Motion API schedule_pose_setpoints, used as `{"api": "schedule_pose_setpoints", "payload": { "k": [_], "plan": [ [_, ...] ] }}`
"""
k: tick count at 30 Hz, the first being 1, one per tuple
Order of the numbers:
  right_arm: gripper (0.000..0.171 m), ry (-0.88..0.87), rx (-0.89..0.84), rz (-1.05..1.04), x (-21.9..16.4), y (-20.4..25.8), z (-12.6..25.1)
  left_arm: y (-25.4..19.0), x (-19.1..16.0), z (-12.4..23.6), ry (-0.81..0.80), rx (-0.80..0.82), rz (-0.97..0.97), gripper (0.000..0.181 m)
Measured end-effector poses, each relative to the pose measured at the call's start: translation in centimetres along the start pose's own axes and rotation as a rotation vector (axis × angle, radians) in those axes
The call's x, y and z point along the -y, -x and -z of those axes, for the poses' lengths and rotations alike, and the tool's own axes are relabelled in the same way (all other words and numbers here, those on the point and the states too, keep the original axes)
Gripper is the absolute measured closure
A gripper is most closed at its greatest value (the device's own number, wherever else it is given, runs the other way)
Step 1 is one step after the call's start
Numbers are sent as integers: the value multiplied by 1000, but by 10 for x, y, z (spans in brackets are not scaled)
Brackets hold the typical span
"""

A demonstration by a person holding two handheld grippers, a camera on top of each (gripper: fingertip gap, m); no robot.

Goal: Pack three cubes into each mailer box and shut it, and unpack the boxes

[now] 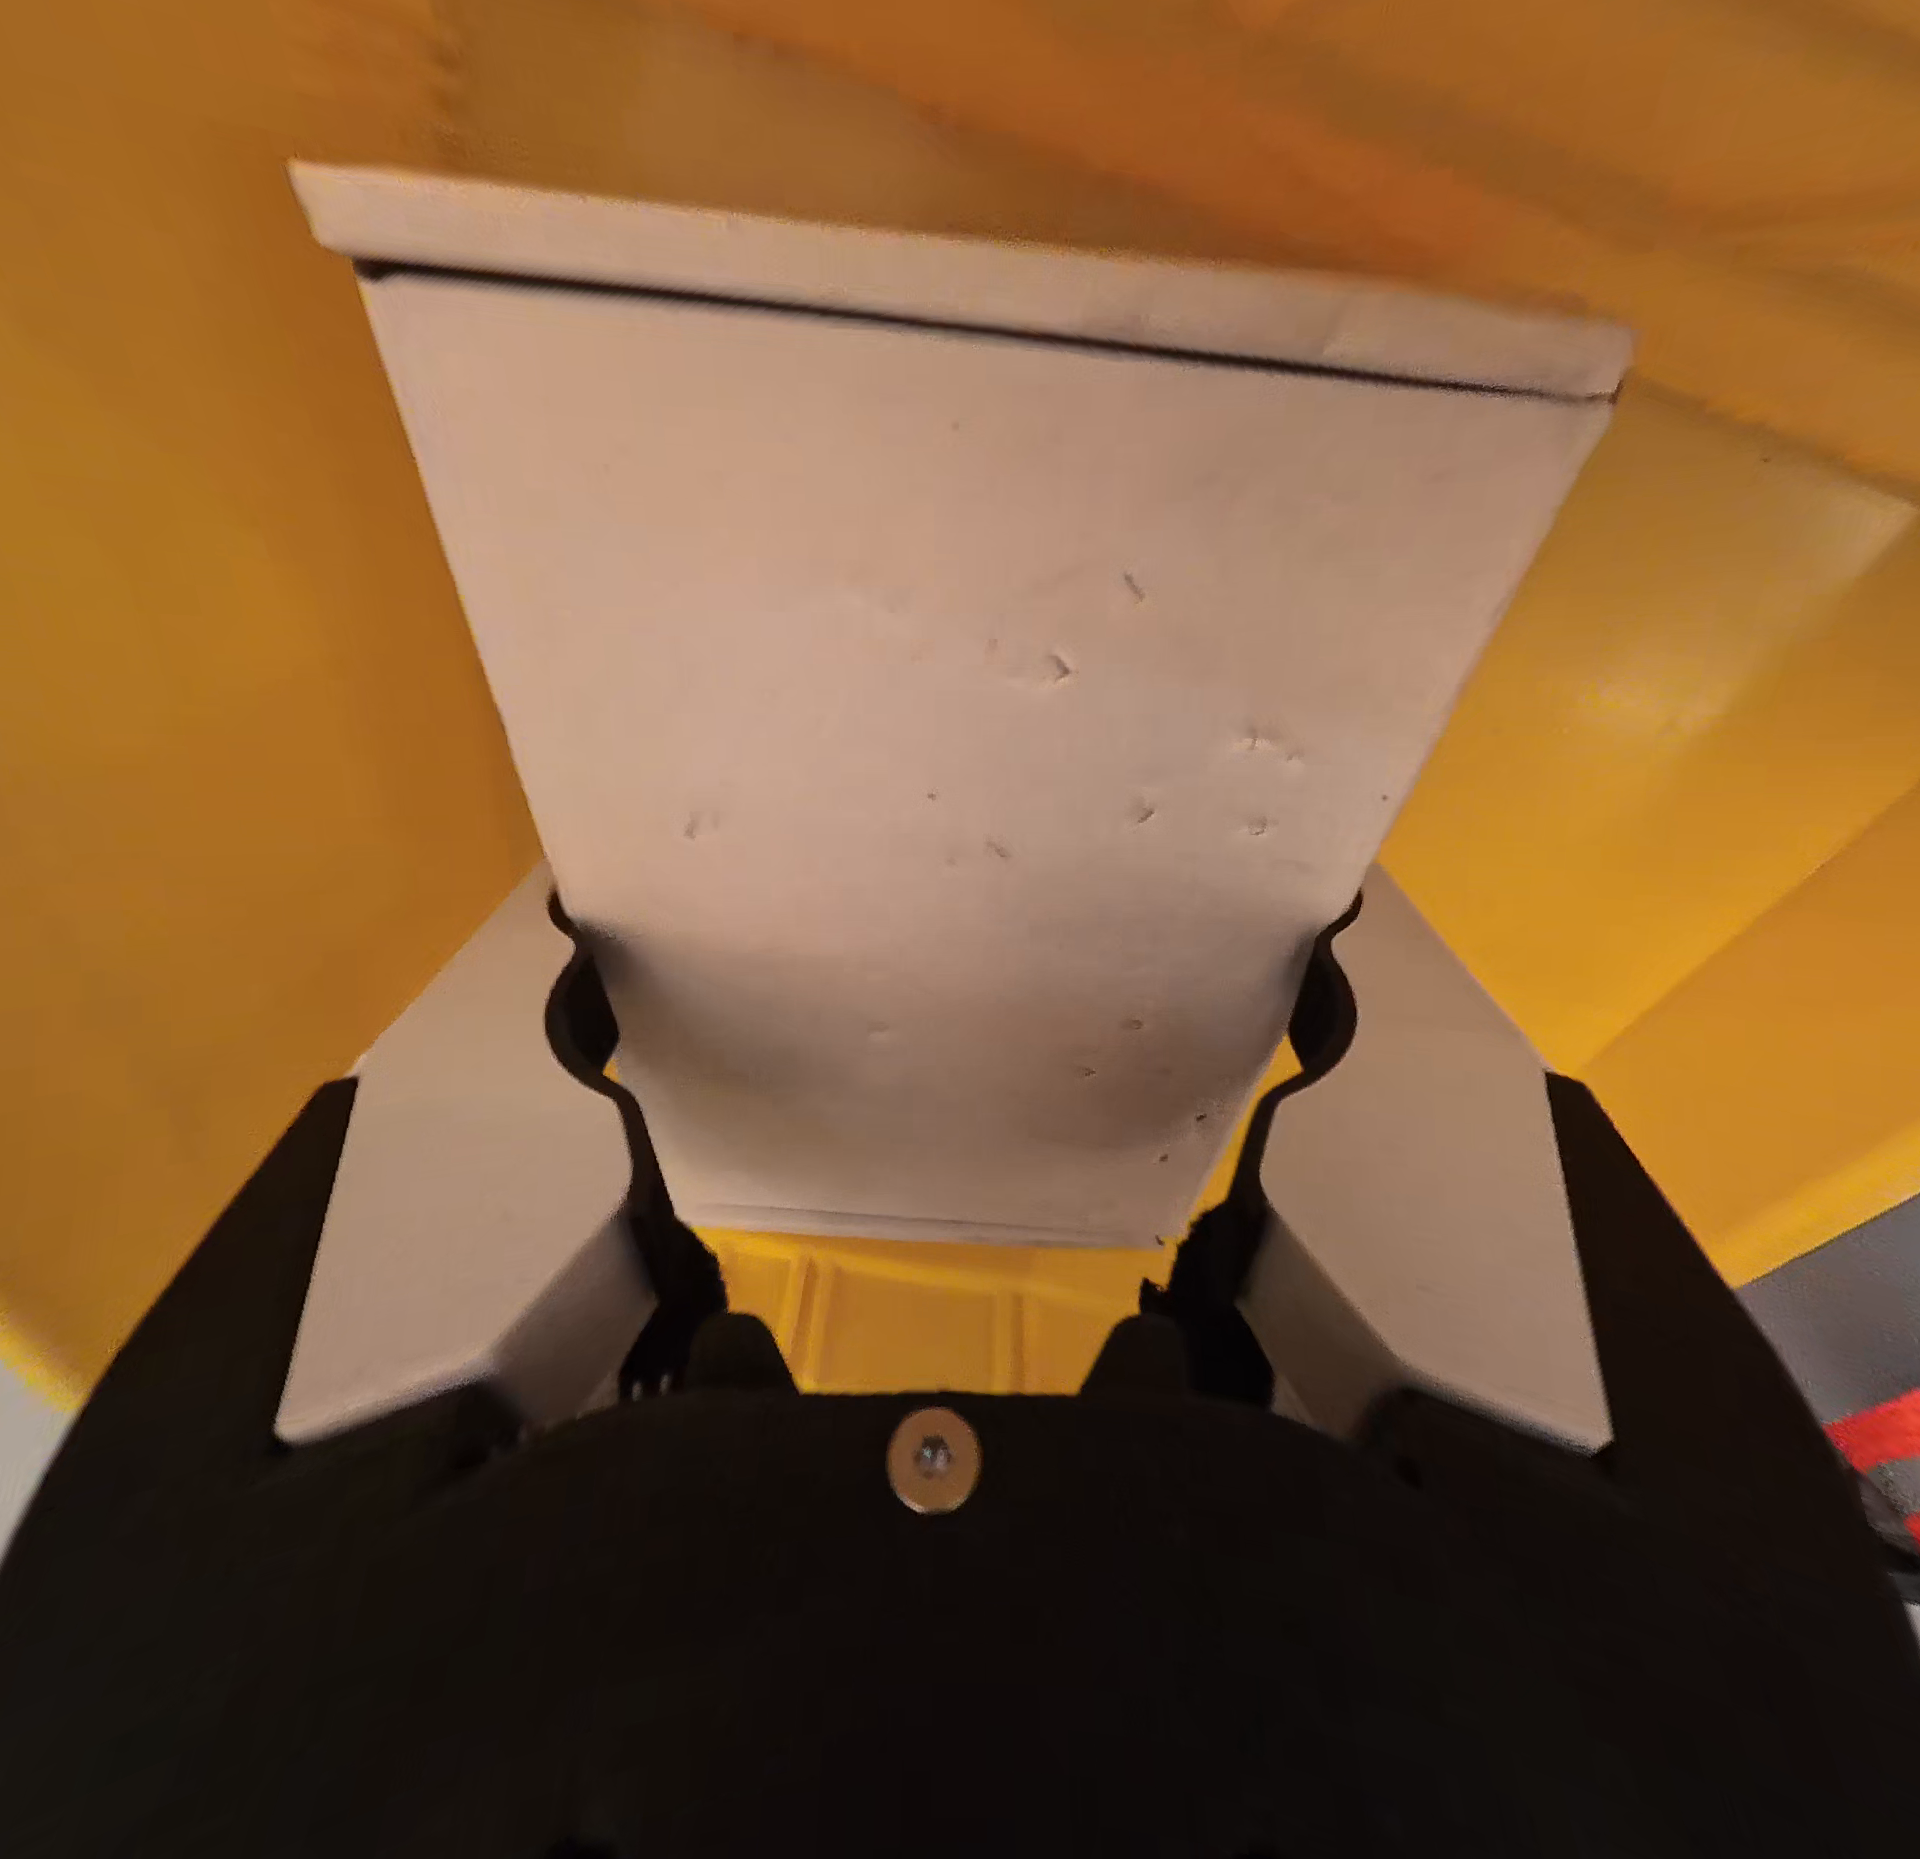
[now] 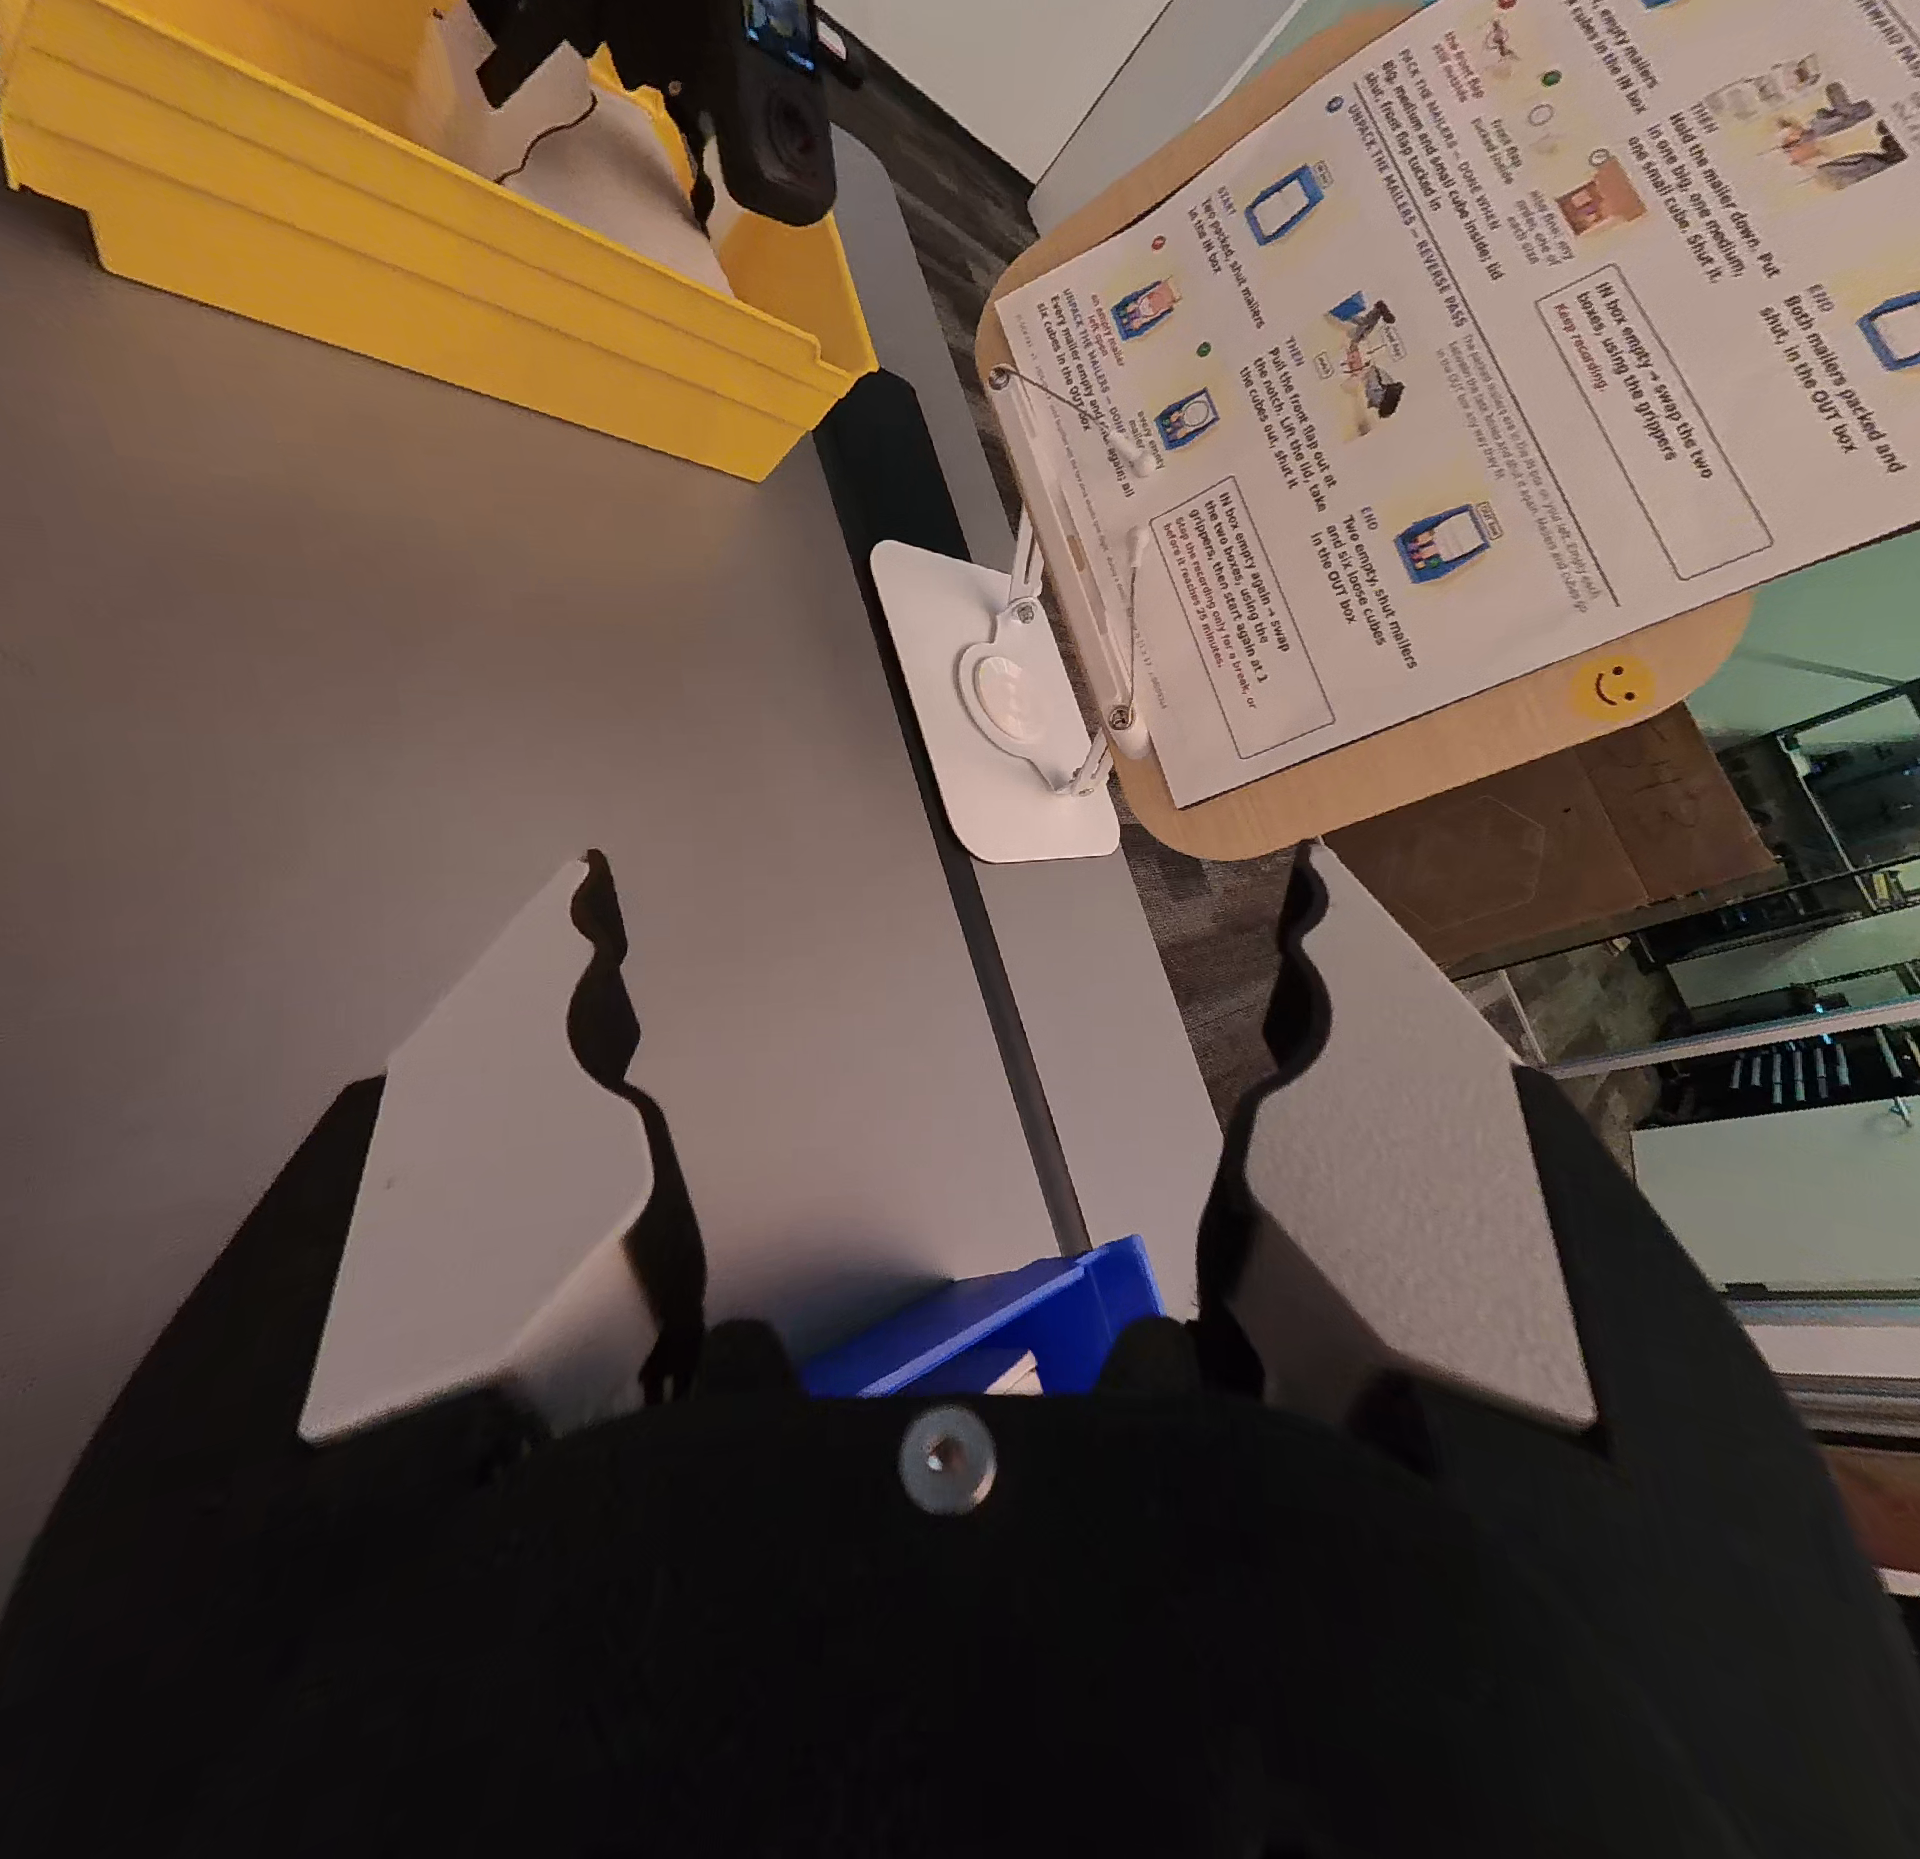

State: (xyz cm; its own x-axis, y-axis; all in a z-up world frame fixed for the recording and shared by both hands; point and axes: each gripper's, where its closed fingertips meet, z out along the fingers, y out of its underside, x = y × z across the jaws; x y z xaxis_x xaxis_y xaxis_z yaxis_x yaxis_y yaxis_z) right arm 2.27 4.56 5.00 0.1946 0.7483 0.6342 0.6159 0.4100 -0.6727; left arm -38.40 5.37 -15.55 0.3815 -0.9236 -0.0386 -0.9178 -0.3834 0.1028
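In the left wrist view my left gripper [image 1: 954, 905] is shut on a closed white mailer box [image 1: 935, 614], one finger against each side of it. The box has small dents on its top face and sits inside a yellow bin [image 1: 208, 562]. My right gripper [image 2: 948, 864] is open and empty above the grey table [image 2: 312, 770]. In the right wrist view the left gripper [image 2: 644, 43] shows far off, reaching into the yellow bin [image 2: 416, 282], with the white mailer box [image 2: 582, 162] under it. No cubes are visible.
A blue bin [image 2: 977, 1321] lies just below my right gripper, between its fingers. A white stand [image 2: 997, 708] at the table's edge holds a board with an instruction sheet [image 2: 1455, 355]. Shelving and cardboard stand beyond the table at the right. About 45 cm separates my left fingertips from my right.
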Motion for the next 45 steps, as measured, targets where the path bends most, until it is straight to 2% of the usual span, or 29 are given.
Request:
{"api": "schedule_pose_setpoints", "payload": {
  "k": [7, 16, 23, 28, 30, 32, 34, 40, 43, 45],
  "plan": [
    [49, -10, 2, 6, 2, 0, 5, 3, -9, 19, 34, 60, 38, 50],
    [51, -56, 16, 20, 14, 5, 9, -4, -14, 64, 33, 108, 95, 50],
    [54, -177, 106, 63, 43, 38, -18, -25, -7, 118, 74, 172, 71, 50],
    [58, -261, 179, 278, 70, 104, -48, -60, 38, 155, 62, 171, -34, 50],
    [57, -284, 155, 370, 77, 124, -53, -78, 62, 163, 53, 170, -105, 51],
    [46, -314, 45, 423, 88, 123, -52, -98, 88, 168, 40, 163, -186, 50],
    [44, -322, -29, 446, 93, 122, -44, -115, 115, 169, 18, 167, -258, 51],
    [41, -171, -241, 617, 57, 122, -35, -166, 195, 146, -29, 118, -451, 51],
    [50, -127, -256, 658, 35, 136, -36, -192, 220, 122, -11, 45, -519, 51],
    [77, -111, -256, 704, 25, 148, -34, -205, 229, 105, 5, -6, -545, 51]
  ]
}}
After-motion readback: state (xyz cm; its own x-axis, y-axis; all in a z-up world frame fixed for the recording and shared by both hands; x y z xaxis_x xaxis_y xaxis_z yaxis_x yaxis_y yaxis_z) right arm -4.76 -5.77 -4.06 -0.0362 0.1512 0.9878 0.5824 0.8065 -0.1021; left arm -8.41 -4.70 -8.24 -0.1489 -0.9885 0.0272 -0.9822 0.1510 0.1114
